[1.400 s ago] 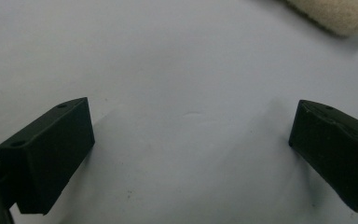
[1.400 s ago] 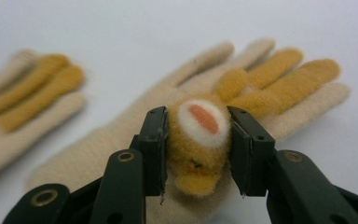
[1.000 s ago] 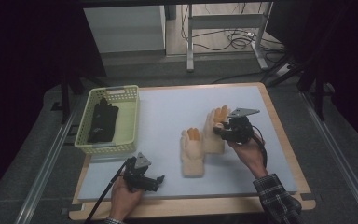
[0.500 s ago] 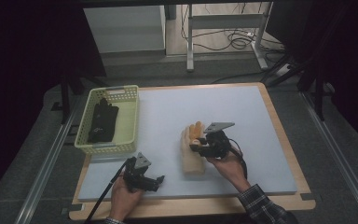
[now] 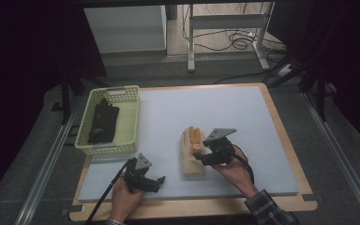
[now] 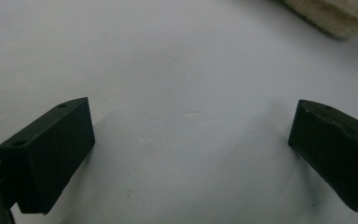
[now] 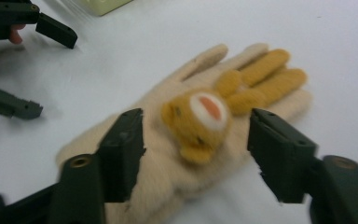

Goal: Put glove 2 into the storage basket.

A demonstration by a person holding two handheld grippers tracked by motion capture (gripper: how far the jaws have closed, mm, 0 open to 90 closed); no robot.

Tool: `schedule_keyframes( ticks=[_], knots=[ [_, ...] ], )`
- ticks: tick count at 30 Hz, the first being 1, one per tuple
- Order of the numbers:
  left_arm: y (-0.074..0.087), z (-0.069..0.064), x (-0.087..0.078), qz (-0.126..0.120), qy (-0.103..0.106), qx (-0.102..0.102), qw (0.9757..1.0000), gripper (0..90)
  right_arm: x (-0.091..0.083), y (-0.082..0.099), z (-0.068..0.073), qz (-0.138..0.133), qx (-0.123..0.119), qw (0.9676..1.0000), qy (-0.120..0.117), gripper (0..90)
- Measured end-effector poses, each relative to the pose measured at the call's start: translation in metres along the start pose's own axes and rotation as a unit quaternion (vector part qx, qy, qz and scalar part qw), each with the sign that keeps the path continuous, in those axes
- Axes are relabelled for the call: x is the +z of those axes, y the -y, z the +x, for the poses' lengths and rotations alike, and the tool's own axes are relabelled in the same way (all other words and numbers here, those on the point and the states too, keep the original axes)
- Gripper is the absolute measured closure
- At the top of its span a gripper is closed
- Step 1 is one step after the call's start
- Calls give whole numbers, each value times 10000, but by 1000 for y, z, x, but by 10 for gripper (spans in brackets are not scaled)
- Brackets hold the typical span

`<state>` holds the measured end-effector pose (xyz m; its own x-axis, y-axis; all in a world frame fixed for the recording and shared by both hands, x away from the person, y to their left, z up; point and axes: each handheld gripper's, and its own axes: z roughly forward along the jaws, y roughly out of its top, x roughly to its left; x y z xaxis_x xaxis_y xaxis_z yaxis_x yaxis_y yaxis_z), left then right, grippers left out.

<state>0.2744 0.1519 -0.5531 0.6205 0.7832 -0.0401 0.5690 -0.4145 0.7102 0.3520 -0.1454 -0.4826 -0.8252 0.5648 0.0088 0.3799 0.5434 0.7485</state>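
You had the right gripper (image 5: 201, 156) over the cream glove (image 5: 191, 152) near the front middle of the white mat (image 5: 262, 122), jaws spread on either side of the little bear face (image 7: 196, 116) sewn on its back. In the right gripper view the pads (image 7: 121, 149) stood apart from the bear, not pressing it, with the glove flat under them. My read: you had just set it down square on its mate, fingers pointing away from you, so the pair would lie matched (only one glove outline shows from above, so the second one is presumably underneath).

Your left gripper (image 5: 147, 180) sat low at the front edge of the mat, jaws wide with only bare mat between them, parked clear of the work. The yellow basket (image 5: 133, 119) stood at the left with a black glove (image 5: 102, 123) inside, well apart from the cream one.

Against the earlier frames: two cream gloves lay side by side, and you were holding the right one. Half a second later it was over the left one. The right jaws have just been opening, with the glove still between them but let go. Left hand and basket unchanged.
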Motion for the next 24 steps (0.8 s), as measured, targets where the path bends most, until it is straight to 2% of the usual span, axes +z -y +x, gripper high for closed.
schedule_keyframes(
  ticks=[2, 3, 4, 5, 6, 13, 15, 19, 23, 24],
  knots=[
    [0, 0, 0, 0, -2, 2, 10000, 4, -7, 5, -1, 30, -41, 10000, 42, 506],
    [0, 0, 0, 1, -1, 1, 10000, 4, -11, 13, -4, 127, -37, 9999, 54, 630],
    [0, 0, 0, 1, -1, 1, 10000, 5, -11, 13, -4, 127, -37, 9999, 54, 630],
    [0, 0, 0, 1, 0, 0, 10000, 4, -12, 24, -6, 253, 43, 9997, -23, 736],
    [0, 0, 0, 2, 0, 2, 10000, 5, -11, 29, -7, 300, 57, 9995, -67, 764],
    [0, 0, 0, 1, 3, -12, 10000, 5, 4, 47, -2, 435, 126, 9983, -355, 804],
    [0, 0, 0, 3, 2, -9, 10000, 4, 12, 46, 8, 398, 30, 9983, -428, 806],
    [0, 0, -1, 10, 6, 10, 10000, 5, 21, 41, 17, 367, -62, 9977, -569, 805],
    [1, 2, -2, 41, 97, 94, 9999, 6, 42, 30, 34, 295, -200, 9970, -686, 783],
    [1, 3, -3, 67, 117, 124, 9998, 6, 42, 30, 34, 295, -200, 9970, -686, 783]
  ],
)
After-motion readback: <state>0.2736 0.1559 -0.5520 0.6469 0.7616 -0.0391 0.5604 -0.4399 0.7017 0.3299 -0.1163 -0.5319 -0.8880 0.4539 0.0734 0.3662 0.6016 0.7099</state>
